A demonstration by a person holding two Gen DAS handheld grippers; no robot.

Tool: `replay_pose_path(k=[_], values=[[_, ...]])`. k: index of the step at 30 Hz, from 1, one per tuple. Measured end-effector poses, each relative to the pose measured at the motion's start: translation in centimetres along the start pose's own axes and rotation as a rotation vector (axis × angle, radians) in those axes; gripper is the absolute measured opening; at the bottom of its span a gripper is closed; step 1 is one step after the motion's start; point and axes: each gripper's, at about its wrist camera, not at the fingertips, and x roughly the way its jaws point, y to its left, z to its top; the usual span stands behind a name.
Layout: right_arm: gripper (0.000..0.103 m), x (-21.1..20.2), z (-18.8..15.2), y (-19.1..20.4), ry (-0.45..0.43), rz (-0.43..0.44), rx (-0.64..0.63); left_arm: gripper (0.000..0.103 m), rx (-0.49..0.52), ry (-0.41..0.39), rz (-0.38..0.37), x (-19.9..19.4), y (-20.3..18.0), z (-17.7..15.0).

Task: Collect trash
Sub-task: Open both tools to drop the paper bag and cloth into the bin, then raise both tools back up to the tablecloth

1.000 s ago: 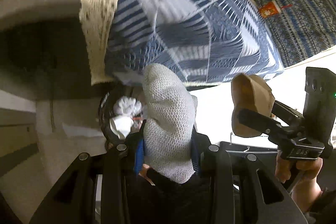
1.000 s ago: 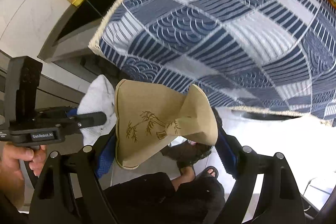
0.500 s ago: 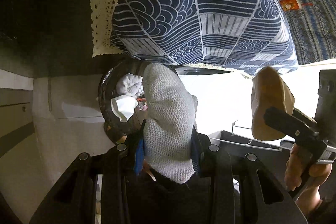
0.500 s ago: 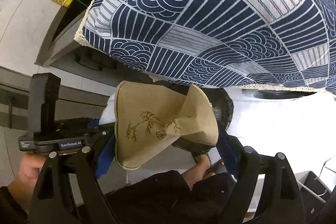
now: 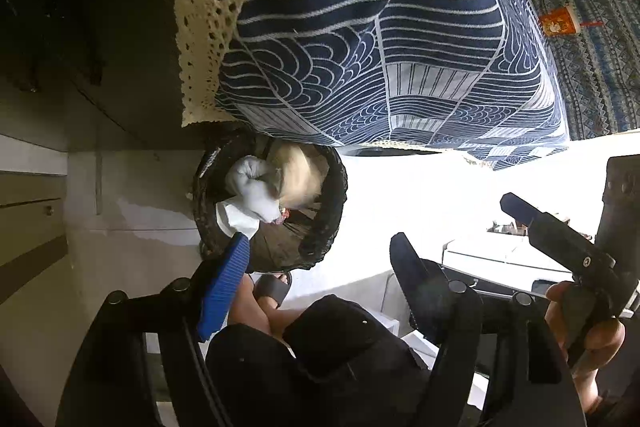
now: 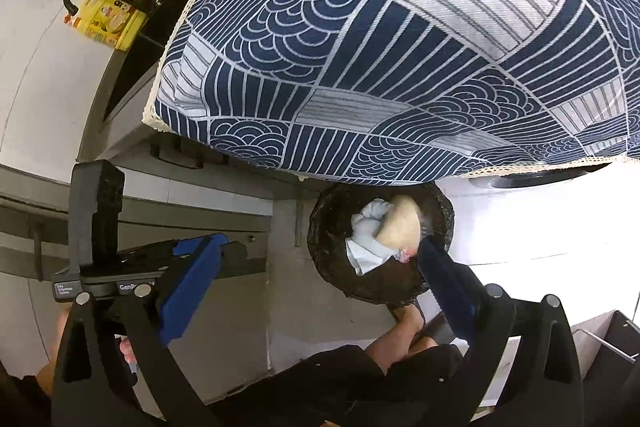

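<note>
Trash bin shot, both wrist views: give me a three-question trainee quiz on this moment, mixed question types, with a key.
1. True or false: the left gripper has a piece of trash between its fingers.
2. Where does the trash bin stand relative to the blue patterned cloth?
A. On top of the cloth
B. On the floor, below the cloth's hanging edge
C. Inside a drawer
3. Fill in: the tan paper and the white wad lie ____ the bin.

Key: 1 false, its jaws are opening with nothing between them, and so are those of the right gripper; 2 B; 3 inside.
</note>
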Motion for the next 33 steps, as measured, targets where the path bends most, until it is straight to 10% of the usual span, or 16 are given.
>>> replay_pose_path(k=[33], values=[[0.098, -9.5, 0.1, 0.4, -0.217, -0.034, -0.046, 0.071, 0.152, -0.245, -0.011, -10.6, -6.5, 0.3]])
